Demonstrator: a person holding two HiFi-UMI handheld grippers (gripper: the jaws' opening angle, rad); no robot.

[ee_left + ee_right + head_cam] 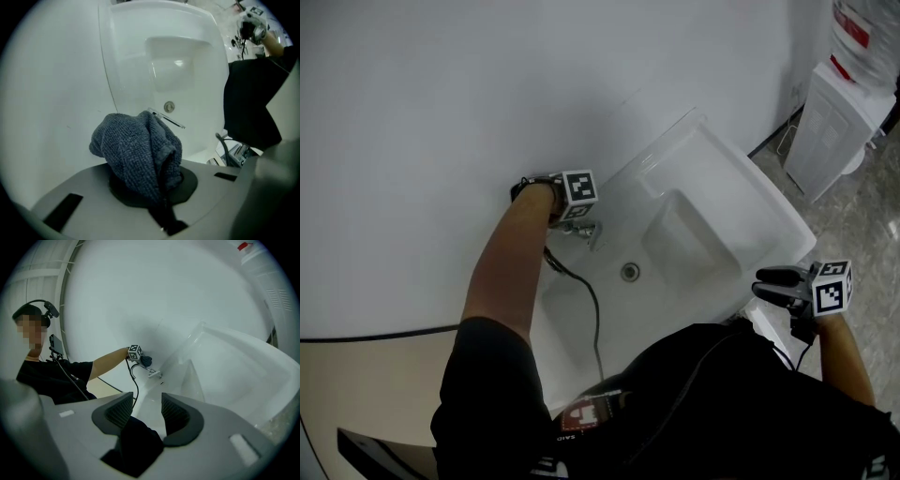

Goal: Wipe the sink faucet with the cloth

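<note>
Left tool (574,220): clenched on blue cloth (138,150), at faucet (592,232), centre-left of frame, on rim of sink (722,187). Right tool (146,411): released, empty, lower right. Risks: bunched cloth slipping from narrow pinch, snagging on faucet; cable (592,309) dragging through basin.

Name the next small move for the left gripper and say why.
Probably press the cloth onto the faucet and drag it along the chrome. The left gripper is shut on the bunched cloth right at the faucet, whose lever shows just beyond it; contact is unclear. The right gripper stands open and empty, away from it.
</note>
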